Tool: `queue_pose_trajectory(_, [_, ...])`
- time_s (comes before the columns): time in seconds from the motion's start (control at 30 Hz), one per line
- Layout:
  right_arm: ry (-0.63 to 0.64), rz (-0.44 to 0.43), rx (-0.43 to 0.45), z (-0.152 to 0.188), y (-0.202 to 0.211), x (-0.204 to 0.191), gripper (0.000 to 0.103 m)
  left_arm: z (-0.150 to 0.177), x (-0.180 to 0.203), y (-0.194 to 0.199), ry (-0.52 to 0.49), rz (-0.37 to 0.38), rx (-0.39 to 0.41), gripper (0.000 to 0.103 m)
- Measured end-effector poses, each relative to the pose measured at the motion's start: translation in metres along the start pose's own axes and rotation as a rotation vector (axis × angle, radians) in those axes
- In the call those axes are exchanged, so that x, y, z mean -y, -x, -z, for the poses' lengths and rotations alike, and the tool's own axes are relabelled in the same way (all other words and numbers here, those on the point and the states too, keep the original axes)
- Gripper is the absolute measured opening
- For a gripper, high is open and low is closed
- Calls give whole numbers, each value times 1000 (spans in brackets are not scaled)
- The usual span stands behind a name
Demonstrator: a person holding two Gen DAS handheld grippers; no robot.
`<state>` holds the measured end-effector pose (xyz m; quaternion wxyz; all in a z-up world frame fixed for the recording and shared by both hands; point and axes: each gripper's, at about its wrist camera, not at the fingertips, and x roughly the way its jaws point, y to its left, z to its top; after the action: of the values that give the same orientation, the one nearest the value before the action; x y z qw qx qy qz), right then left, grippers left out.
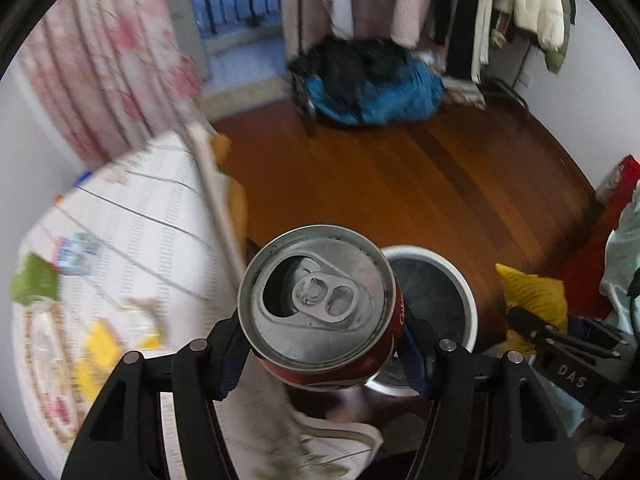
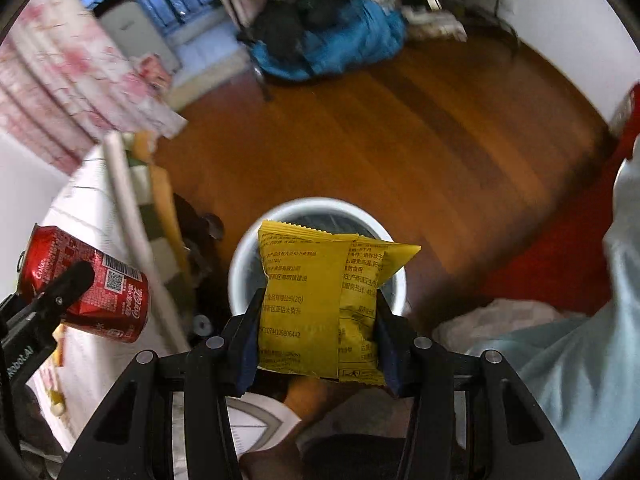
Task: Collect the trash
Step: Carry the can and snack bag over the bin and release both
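Note:
My left gripper (image 1: 324, 344) is shut on a red cola can (image 1: 320, 304) with an opened silver top facing the camera, held above the floor just left of a white-rimmed waste bin (image 1: 460, 280). My right gripper (image 2: 316, 332) is shut on a yellow snack packet (image 2: 316, 304), which hangs right over the same bin (image 2: 244, 264). In the right wrist view the red can (image 2: 108, 288) and the left gripper's finger (image 2: 68, 284) show at the lower left. In the left wrist view the yellow packet (image 1: 536, 292) and the right gripper (image 1: 560, 344) show at the right.
A bed with a white patterned cover (image 1: 132, 240) lies to the left, with wrappers (image 1: 76, 254) on it. Wooden floor (image 1: 400, 184) stretches ahead to a blue and black bundle (image 1: 372, 88) under a clothes rack. A person's light blue sleeve (image 2: 580, 360) is at the right.

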<state>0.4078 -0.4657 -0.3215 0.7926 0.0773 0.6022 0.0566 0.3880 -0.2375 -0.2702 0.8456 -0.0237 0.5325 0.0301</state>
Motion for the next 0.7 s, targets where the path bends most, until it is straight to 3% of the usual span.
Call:
queue_pose_trajectory(0.2, [-51, 0, -78, -13, -60, 38, 51, -5, 24, -52, 3, 104, -99, 61])
queue_pose_trajectory(0.43, [-66, -9, -146, -21, -114, 47, 51, -4, 44, -81, -27, 111, -154, 62])
queue_pose_trajectory(0.5, [-73, -17, -164, -21, -123, 45, 53, -1, 49, -85, -43, 100, -166, 74])
queue_pose_trajectory(0.53, [-82, -22, -175, -21, -127, 46, 60, 0, 49, -85, -50, 93, -163, 80])
queue_pose_trajectory(0.57, [-85, -24, -179, -20, -128, 47, 74, 1, 50, -84, -56, 87, -161, 92])
queue_pose_trajectory(0.63, [-79, -1, -183, -19, -129, 45, 93, 4, 49, -81, -66, 73, -160, 95])
queue_pose_trajectory(0.7, [-66, 23, -184, -18, -126, 42, 95, 4, 48, -80, -69, 57, -158, 96])
